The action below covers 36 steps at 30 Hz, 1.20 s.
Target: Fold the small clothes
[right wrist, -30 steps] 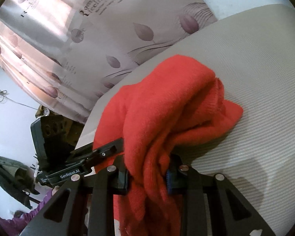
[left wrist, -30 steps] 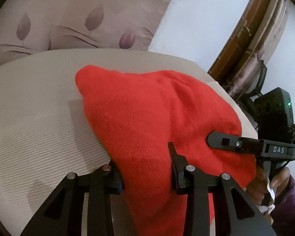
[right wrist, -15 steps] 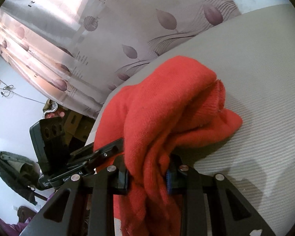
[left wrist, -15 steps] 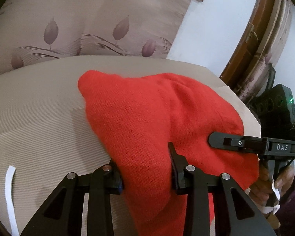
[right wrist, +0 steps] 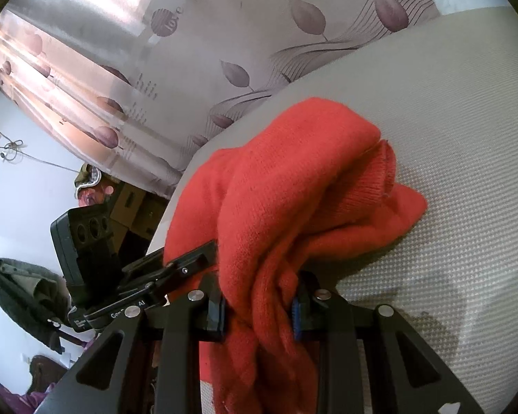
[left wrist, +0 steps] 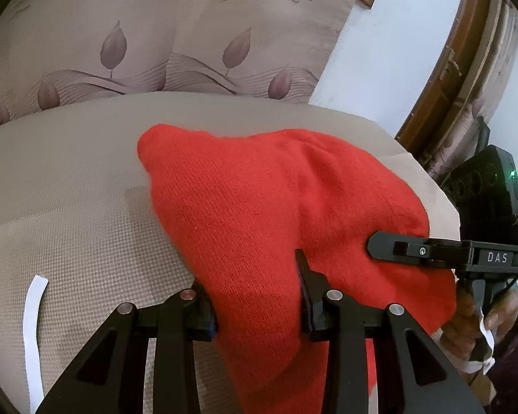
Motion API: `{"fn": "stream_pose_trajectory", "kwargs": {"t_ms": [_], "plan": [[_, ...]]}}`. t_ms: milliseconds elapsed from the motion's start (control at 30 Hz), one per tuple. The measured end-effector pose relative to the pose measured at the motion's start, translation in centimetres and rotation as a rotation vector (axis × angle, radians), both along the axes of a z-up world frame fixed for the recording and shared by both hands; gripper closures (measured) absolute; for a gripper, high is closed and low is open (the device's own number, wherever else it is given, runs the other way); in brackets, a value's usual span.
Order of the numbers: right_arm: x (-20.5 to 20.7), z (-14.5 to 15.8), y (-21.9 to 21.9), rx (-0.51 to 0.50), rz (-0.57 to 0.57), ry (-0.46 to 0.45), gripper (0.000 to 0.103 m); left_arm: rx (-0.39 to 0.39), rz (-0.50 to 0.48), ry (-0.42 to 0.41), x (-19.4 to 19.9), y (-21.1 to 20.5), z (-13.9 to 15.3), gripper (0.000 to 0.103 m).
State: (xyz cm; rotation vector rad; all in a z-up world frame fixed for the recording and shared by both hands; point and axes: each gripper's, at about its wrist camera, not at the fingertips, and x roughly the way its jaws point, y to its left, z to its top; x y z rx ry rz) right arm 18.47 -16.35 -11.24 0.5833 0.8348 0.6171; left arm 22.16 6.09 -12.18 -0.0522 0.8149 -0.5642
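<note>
A red knitted garment lies bunched on a beige textured table. My left gripper is shut on its near edge, with cloth filling the gap between the fingers. My right gripper is shut on a thick bunch of the same red garment, which hangs down between its fingers. The right gripper also shows in the left wrist view, at the garment's right side. The left gripper shows in the right wrist view, at the garment's left edge.
A patterned curtain hangs behind the table. A white paper strip lies on the table at the near left. A wooden door frame stands at the right. Boxes sit beyond the table's left edge.
Both grippers keep their hold on the red garment and have drawn back toward the near edge. The white strip has come into the left wrist view.
</note>
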Motion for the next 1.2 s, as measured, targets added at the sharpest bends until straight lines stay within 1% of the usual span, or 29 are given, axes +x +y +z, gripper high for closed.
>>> {"fn": "stream_pose_trajectory", "kwargs": {"t_ms": [767, 967, 1200], "plan": [[-0.2, -0.2, 1.1, 0.003, 0.025, 0.002, 0.078, -0.003, 0.01, 0.008, -0.5, 1.2, -0.2, 0.067], [-1.0, -0.1, 1.1, 0.018, 0.033, -0.002, 0.078, 0.004, 0.009, 0.004, -1.2, 1.5, 0.4, 0.067], [-3.2, 0.7, 1.0, 0.025, 0.038, -0.014, 0.078, 0.005, -0.006, 0.001, -3.1, 1.6, 1.4, 0.067]]}}
